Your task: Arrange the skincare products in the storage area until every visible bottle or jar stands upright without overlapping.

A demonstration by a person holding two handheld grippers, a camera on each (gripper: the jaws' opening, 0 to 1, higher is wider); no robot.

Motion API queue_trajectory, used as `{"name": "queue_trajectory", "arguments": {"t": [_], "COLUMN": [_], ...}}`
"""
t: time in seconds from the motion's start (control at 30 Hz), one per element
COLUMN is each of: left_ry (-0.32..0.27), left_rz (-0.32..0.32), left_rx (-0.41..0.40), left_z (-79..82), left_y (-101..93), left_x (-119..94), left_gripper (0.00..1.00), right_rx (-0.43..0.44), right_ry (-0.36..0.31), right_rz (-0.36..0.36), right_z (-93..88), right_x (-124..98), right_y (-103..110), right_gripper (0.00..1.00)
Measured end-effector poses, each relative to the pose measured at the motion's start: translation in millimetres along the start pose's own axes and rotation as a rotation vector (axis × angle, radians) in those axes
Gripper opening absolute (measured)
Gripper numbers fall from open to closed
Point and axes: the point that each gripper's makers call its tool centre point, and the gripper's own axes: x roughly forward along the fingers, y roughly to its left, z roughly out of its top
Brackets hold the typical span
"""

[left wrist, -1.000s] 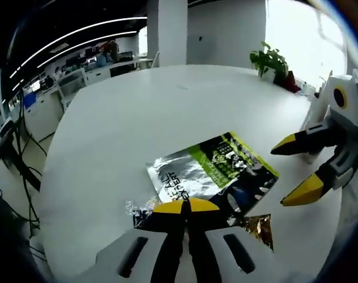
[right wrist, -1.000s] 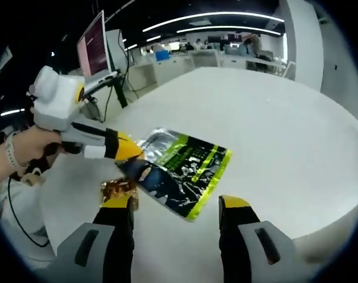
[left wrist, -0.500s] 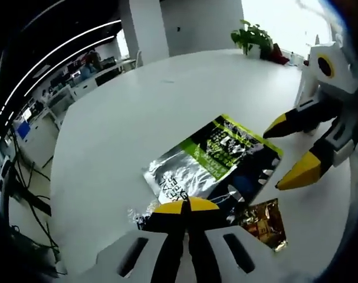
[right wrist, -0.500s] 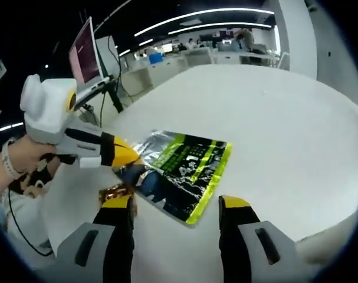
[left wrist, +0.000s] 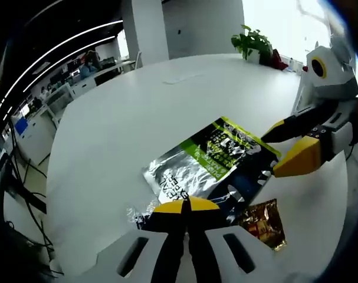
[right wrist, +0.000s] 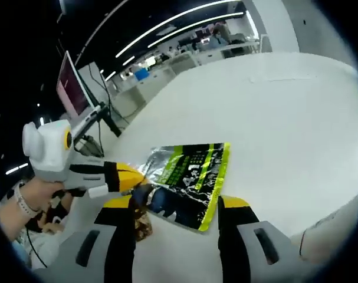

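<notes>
A flat foil pouch, silver, green and black, lies on the white round table. My left gripper is shut on the pouch's crinkled near corner. A small gold sachet lies beside that corner. My right gripper comes in from the right, open, its yellow tips at the pouch's far edge. In the right gripper view the pouch lies just ahead between the open jaws of my right gripper. There the left gripper pinches the pouch's left corner, and the gold sachet lies by the left jaw.
A potted plant stands at the table's far edge. A hand holds the left gripper. A monitor and office desks stand beyond the table, whose rim curves close on the right.
The right gripper has come closer to the pouch, so the pouch now sits right between its jaws. The left gripper keeps its hold on the corner.
</notes>
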Motion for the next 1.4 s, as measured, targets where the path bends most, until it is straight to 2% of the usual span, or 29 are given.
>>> {"name": "queue_trajectory", "arguments": {"t": [0.07, 0.23, 0.33, 0.47, 0.67, 0.77, 0.9, 1.03, 1.17, 1.27, 1.4], "left_ry": [-0.003, -0.003, 0.001, 0.002, 0.002, 0.004, 0.003, 0.0, 0.004, -0.003, -0.029], "left_rz": [0.003, 0.009, 0.006, 0.006, 0.01, 0.009, 0.014, 0.013, 0.004, 0.004, 0.011], "left_rx": [0.0, 0.004, -0.003, -0.005, 0.001, 0.005, 0.02, 0.017, 0.012, 0.006, -0.027], "left_z": [-0.4, 1.0, 0.9, 0.4, 1.0, 0.9, 0.3, 0.6, 0.7, 0.5, -0.5], "left_y": [0.4, -1.8, -2.6, -2.3, -5.9, -6.1, -7.4, -5.8, -6.9, -6.2, -7.0], "left_x": [0.5, -0.7, -1.4, -0.7, -3.1, -3.7, -4.6, -5.1, -4.7, -4.0, -5.1], "left_gripper": [0.01, 0.01, 0.01, 0.01, 0.01, 0.01, 0.0, 0.0, 0.0, 0.0, 0.0], "right_rx": [0.062, 0.065, 0.031, 0.026, 0.051, -0.004, -0.005, -0.055, -0.157, -0.264, -0.286], "right_ry": [-0.033, -0.025, 0.006, 0.007, -0.032, -0.042, -0.047, -0.042, -0.014, 0.002, 0.005], "right_rz": [0.018, 0.027, -0.005, 0.016, 0.062, 0.066, 0.076, 0.108, 0.151, 0.132, 0.132], "right_z": [6.4, 4.1, -2.7, -4.0, 6.5, 13.3, 17.0, 20.7, 16.6, 8.9, 9.5], "right_x": [0.8, -1.0, 5.5, 5.1, 7.1, 15.3, 22.5, 34.6, 42.0, 39.2, 42.3], "right_y": [0.5, 8.5, 3.2, 9.2, 16.6, 22.3, 24.1, 34.4, 47.4, 45.2, 42.4], "right_gripper": [0.49, 0.49, 0.46, 0.42, 0.27, 0.26, 0.2, 0.14, 0.08, 0.04, 0.02]}}
